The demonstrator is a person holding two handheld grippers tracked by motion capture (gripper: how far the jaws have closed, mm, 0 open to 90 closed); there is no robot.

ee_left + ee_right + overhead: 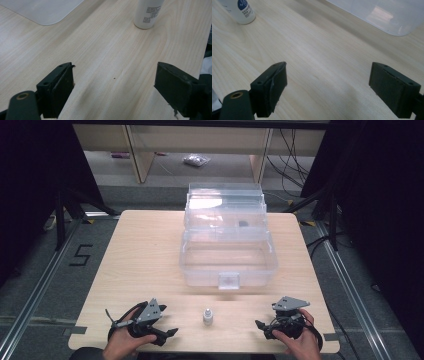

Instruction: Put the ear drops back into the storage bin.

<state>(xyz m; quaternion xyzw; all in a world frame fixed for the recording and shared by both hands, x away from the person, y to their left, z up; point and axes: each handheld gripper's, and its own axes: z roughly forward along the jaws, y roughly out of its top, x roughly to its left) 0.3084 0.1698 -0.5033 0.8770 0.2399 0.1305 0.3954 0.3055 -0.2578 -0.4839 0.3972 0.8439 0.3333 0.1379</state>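
Small bottle point(207, 315) stood upright near table point(140, 250) front edge, between left gripper point(167, 334) and right gripper point(261, 325); both jaws spread wide, nothing held. Bottle likely tipped if nudged off-centre.

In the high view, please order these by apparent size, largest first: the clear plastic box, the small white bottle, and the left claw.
1. Clear plastic box, by far the largest.
2. Left claw, with its grey plate, clearly smaller.
3. Small white bottle, the smallest.
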